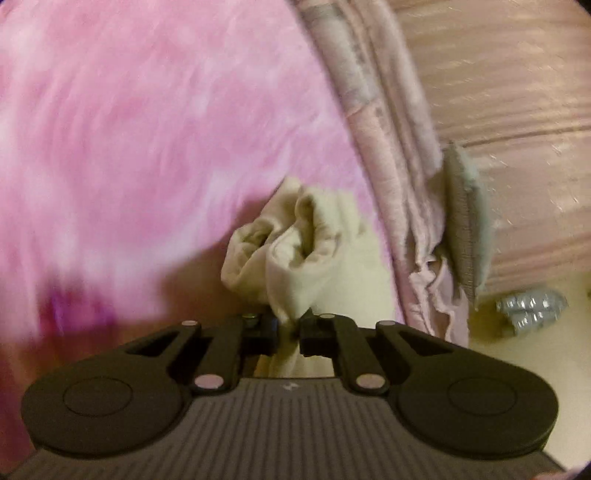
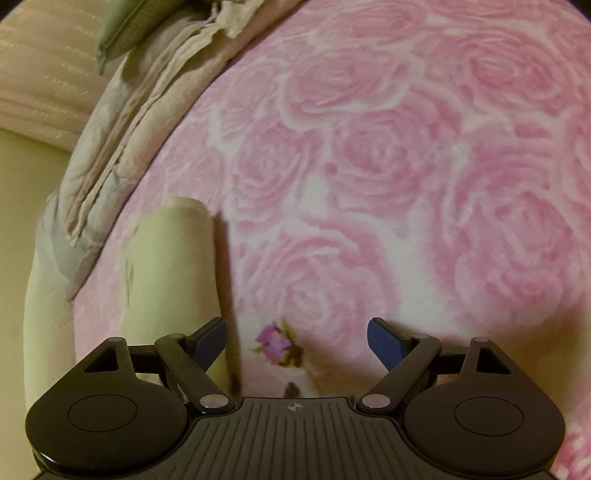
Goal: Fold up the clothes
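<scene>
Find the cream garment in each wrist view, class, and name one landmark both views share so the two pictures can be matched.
Left wrist view: the cream garment is bunched at lower centre, pinched in the left gripper.
Right wrist view: it lies smooth at lower left, beside the open right gripper.
Shared landmark: the grey cushion at the edge of the pink blanket.

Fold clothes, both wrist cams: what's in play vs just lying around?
In play:
- cream garment, bunched, pinched by the left gripper
- right gripper, open, holding nothing
- pink rose blanket, the work surface

Lying about:
- grey-green cushion
- rumpled pale bedding along the bed edge
- silvery packets on the floor
</scene>
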Tool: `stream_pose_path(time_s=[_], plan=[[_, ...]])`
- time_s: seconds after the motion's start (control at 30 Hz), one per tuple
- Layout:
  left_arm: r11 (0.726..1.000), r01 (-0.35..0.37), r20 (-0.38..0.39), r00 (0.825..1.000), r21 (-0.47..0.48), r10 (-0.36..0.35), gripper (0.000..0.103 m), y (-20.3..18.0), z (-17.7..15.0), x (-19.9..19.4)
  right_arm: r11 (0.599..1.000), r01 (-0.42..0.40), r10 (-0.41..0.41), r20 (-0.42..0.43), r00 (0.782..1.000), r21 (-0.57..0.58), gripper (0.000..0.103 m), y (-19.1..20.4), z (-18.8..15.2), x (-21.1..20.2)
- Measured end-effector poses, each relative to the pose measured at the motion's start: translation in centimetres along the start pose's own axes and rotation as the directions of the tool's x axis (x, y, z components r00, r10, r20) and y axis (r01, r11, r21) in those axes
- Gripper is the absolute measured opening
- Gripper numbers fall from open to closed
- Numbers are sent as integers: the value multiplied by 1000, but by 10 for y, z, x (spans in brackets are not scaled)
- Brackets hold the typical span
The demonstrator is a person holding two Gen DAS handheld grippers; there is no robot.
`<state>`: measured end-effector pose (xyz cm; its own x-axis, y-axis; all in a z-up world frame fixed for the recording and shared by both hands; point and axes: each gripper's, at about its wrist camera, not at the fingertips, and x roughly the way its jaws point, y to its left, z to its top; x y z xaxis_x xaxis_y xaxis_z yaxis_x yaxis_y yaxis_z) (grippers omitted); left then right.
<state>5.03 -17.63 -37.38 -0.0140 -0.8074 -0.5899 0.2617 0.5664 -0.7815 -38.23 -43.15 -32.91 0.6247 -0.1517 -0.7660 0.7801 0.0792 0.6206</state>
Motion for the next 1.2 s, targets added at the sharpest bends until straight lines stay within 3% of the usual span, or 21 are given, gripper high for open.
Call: stream_pose_path(time_s=[0.17,0.23,0.37,0.5,0.57,0.7,0.73,0.77,0.8,0.83,0.9,0.97,1.07,1.1,1.17,1.2], plan=[[983,-45,-46,997,175,54,8,6,90,1,997,-67,63,-76,995,-49,86,15,-1,20],[976,-70,-98,991,208,92,14,8,104,14,991,-95,86,-97,992,-99,86,28,-2,35],[981,-41,-76,995,188,57,34,24,86,-4,962,-156,133,-115,984,-223,86,63,-2,64],[999,-25,15,1000,-35,25,46,59,44,-39,920,-221,187,-133,973,-323,86,88,-2,84],[994,-19,5,1000,-106,20,49,70,17,-43,911,-241,205,-140,969,-334,86,92,-1,94],[990,-14,6,1000,-142,15,42,79,-8,-27,910,-269,231,-155,961,-316,86,92,0,117],[988,5,10,1000,-152,-3,21,81,-4,-24,911,-270,231,-157,960,-311,86,92,-2,123],[987,25,13,1000,-161,-23,13,82,0,-22,916,-270,229,-164,959,-298,84,91,-3,129],[984,46,16,999,-170,-44,12,83,4,-20,925,-269,229,-170,958,-268,50,91,-4,131],[991,52,15,999,-127,-50,11,79,12,-21,935,-268,230,-176,957,-234,41,90,-5,133],[999,47,18,999,-22,-46,10,69,31,-29,947,-266,233,-183,955,-180,37,92,-10,131],[999,30,6,1000,21,-30,11,66,53,-36,953,-265,235,-192,953,-146,36,97,-21,124],[987,-50,-129,989,154,70,21,54,72,-26,963,-239,217,-166,962,-124,40,100,-26,116],[977,-63,-145,985,202,93,23,48,76,-27,966,-226,208,-147,967,-122,55,100,-24,113],[958,-71,-150,982,278,117,27,37,86,-33,973,-200,188,-109,976,-117,76,100,-21,107],[956,-70,-125,986,285,109,34,34,93,-39,976,-188,178,-90,980,-114,76,100,-19,105]])
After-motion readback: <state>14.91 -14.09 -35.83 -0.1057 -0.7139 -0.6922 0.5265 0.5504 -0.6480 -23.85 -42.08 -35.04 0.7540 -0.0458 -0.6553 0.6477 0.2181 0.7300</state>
